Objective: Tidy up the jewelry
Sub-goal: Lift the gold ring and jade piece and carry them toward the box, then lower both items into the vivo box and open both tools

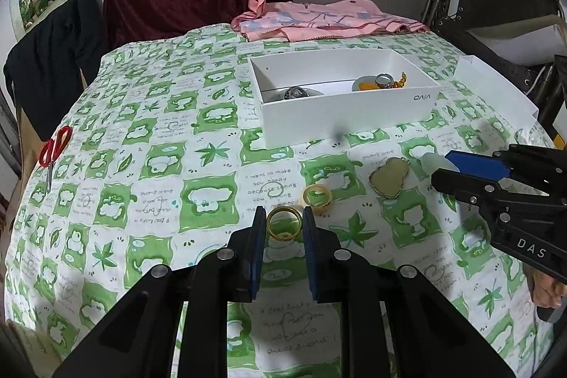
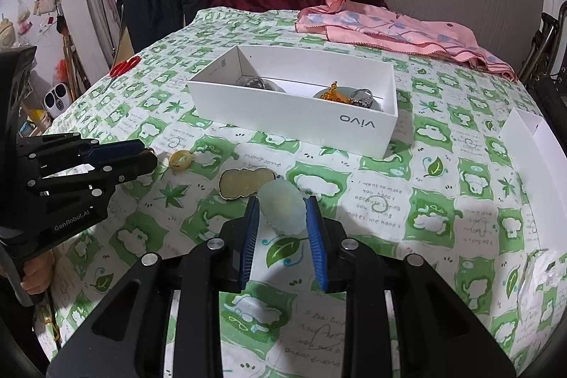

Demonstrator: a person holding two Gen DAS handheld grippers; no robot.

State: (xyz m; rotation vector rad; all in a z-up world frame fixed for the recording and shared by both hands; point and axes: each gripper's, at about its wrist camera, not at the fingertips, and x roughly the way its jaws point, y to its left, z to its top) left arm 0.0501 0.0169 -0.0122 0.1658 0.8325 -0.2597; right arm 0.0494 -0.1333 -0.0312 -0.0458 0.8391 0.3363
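Two grippers worked above a green-and-white printed cloth (image 1: pixel 198 137). The left gripper (image 1: pixel 284 223) clamped one glossy amber ring (image 1: pixel 284 224); a second, paler ring (image 1: pixel 316 197) lay at its 1 o'clock, and one gourd-shaped, metal-rimmed pendant (image 1: pixel 388 177) at 2 o'clock. The right gripper (image 2: pixel 281 213) gripped one frosted, pale-green oval pendant (image 2: pixel 282 208). One white cardboard box (image 2: pixel 290 116), at 12 o'clock, held several metallic and amber pieces.
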